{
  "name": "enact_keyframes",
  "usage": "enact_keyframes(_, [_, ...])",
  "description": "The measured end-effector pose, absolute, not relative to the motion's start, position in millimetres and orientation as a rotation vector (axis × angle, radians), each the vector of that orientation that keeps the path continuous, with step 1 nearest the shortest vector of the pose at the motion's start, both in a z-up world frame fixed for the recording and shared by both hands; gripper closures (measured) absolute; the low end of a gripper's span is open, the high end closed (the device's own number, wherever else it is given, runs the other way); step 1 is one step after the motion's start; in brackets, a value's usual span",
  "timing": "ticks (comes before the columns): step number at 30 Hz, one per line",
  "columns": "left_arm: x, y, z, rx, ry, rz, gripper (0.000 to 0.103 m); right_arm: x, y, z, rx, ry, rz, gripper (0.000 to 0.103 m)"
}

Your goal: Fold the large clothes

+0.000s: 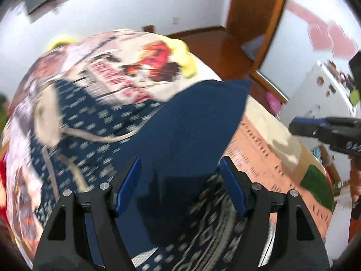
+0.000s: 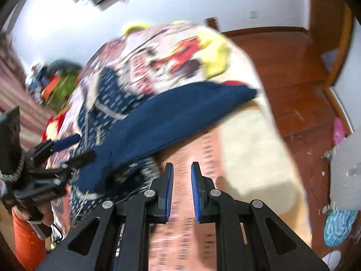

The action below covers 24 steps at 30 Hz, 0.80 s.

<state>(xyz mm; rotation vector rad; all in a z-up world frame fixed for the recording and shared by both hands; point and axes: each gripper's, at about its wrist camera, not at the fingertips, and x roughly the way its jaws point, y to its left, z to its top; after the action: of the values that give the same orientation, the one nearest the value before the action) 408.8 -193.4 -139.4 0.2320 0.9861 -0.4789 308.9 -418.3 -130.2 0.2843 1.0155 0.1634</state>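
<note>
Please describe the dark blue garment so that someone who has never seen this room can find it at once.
Find the bed with the colourful cartoon-print cover; the garment lies spread across the cover's middle. It is navy: one part plain, one part with small pale marks and a pale cord. Nothing else on the bed is dark blue; the fluffy thing near the far edge is yellow.

navy garment [image 1: 191, 122], white-flecked print, plain reverse | bedspread [image 1: 266, 149] cream-salmon, possibly cartoon-printed (blurred) | floor [image 2: 293, 72] red-brown wood
</note>
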Motion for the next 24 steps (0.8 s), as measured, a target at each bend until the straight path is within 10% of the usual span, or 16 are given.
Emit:
enact_keyframes(9, [437.9, -288.9, -189.1, 0.424, 1.010, -0.536, 0.034, 317.1, -473.3, -135.9, 0.357, 0.982, 0.077, 0.091])
enact_keyframes(14, [447.4, -283.0, -190.7, 0.406, 0.965, -0.502, 0.094, 324.6, -469.3, -150.9, 0.347, 1.014, 0.083, 0.091])
enact_keyframes(24, [431.1, -177.4, -103.4, 0.143, 0.834, -0.508, 0.099, 330.3, -430.3, -149.0, 0.282, 1.019, 0.156, 0.091])
